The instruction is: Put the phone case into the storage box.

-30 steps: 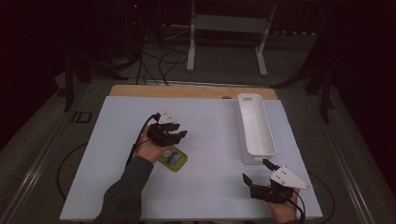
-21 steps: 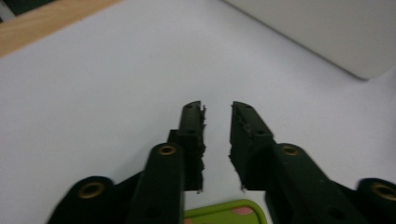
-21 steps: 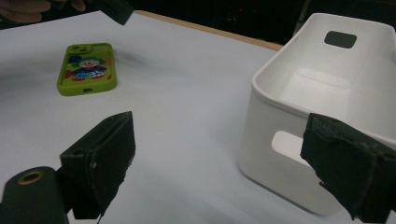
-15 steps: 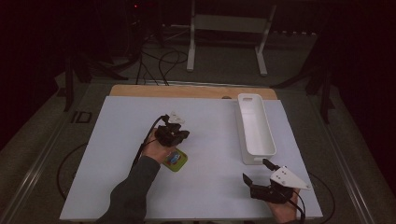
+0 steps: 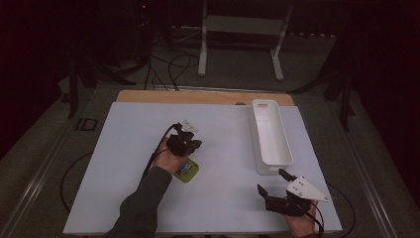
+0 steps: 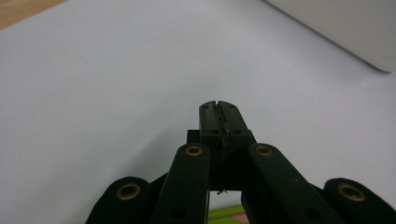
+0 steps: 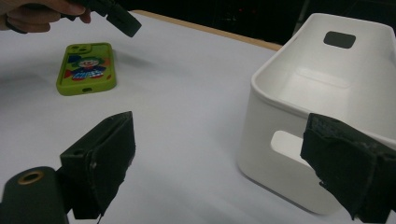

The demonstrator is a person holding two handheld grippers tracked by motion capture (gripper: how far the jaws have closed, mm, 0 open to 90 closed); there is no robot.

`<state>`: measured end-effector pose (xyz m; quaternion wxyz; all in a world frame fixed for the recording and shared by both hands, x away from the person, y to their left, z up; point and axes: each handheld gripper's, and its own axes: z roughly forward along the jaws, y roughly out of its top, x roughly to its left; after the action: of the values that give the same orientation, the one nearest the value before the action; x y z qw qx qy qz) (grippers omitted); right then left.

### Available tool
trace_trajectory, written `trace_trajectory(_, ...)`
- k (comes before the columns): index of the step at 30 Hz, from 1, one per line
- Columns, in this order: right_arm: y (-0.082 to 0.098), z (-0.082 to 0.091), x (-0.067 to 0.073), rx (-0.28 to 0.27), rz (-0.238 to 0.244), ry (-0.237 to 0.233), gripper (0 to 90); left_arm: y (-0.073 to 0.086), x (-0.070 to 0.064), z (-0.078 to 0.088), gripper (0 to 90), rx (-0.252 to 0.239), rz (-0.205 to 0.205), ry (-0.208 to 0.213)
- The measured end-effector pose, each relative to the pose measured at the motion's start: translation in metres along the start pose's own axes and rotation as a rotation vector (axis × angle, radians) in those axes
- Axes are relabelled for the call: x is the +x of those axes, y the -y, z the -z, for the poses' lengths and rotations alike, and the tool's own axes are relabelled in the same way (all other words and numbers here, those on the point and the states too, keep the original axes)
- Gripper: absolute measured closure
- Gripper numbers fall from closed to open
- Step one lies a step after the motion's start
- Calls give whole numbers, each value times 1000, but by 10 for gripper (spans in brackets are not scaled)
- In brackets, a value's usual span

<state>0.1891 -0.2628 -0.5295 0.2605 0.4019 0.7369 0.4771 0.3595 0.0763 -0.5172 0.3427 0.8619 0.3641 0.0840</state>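
Left gripper (image 6: 218,108) closed, empty, above the green rubber phone case (image 7: 86,68).
Right gripper view reveals its clown picture; right gripper (image 7: 219,163) wide open, empty, beside the white plastic bin (image 7: 299,98).

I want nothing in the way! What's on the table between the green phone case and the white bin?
Nothing: in the high view, bare white tabletop runs from the green phone case to the white bin.
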Motion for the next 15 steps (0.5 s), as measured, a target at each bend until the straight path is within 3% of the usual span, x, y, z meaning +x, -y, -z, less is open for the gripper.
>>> trace_trajectory(15, 0, 0, 0, 1, 1, 0, 99, 4, -6, -12, 900, 53, -17, 20)
